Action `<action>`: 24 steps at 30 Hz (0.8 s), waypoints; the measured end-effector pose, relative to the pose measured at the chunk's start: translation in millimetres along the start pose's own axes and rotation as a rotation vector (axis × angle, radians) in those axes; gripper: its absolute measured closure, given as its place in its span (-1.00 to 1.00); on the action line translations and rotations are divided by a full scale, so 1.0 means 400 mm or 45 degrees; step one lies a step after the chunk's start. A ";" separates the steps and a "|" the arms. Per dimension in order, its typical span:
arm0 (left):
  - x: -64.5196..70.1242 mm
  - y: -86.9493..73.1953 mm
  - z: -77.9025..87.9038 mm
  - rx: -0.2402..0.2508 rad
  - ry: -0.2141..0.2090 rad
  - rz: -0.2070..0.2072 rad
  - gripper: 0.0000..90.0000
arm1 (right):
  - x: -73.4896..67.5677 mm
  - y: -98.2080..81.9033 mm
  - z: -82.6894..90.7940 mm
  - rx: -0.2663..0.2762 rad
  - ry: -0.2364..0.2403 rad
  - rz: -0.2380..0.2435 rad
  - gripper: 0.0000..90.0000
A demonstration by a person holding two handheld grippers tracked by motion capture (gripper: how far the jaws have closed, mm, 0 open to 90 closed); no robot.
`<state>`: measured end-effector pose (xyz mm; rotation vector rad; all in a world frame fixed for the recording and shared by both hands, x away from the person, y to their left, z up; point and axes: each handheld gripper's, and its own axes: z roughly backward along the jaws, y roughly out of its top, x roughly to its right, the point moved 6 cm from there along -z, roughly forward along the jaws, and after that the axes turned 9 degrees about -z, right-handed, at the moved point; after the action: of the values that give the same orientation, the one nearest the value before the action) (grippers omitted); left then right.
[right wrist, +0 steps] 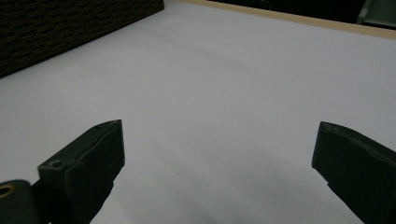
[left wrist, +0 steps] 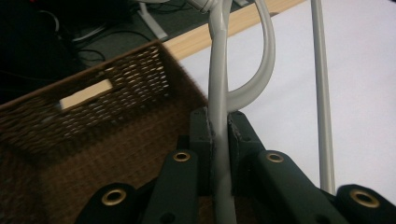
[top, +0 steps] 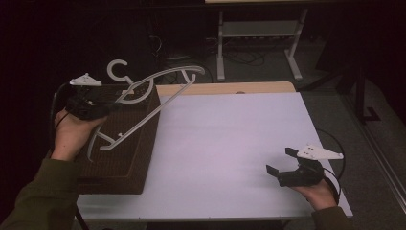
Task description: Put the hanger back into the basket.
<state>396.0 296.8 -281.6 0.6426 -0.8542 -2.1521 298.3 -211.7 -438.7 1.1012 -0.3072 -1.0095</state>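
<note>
One pale grey hanger [top: 148, 98], curved hook, clamped over wicker basket [top: 136, 158]

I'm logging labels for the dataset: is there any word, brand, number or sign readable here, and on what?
None can be read. The white hanger, the brown woven basket, the white table and both grippers, left and right, bear no legible text.

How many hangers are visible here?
1: a white plastic hanger clamped by the left gripper above the wicker basket. More may lie hidden inside.
</note>
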 end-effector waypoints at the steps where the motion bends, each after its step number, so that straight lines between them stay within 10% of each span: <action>1: -0.018 -0.014 0.009 -0.008 0.018 0.000 0.84 | 0.001 0.000 0.000 -0.002 -0.001 -0.002 -0.96; 24: -0.179 -0.193 0.086 -0.077 0.155 0.095 0.84 | 0.003 -0.002 -0.004 -0.006 -0.010 -0.010 -0.96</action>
<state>383.7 404.8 -303.3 0.6925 -0.7343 -2.0418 299.5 -211.7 -440.3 1.0951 -0.3064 -1.0213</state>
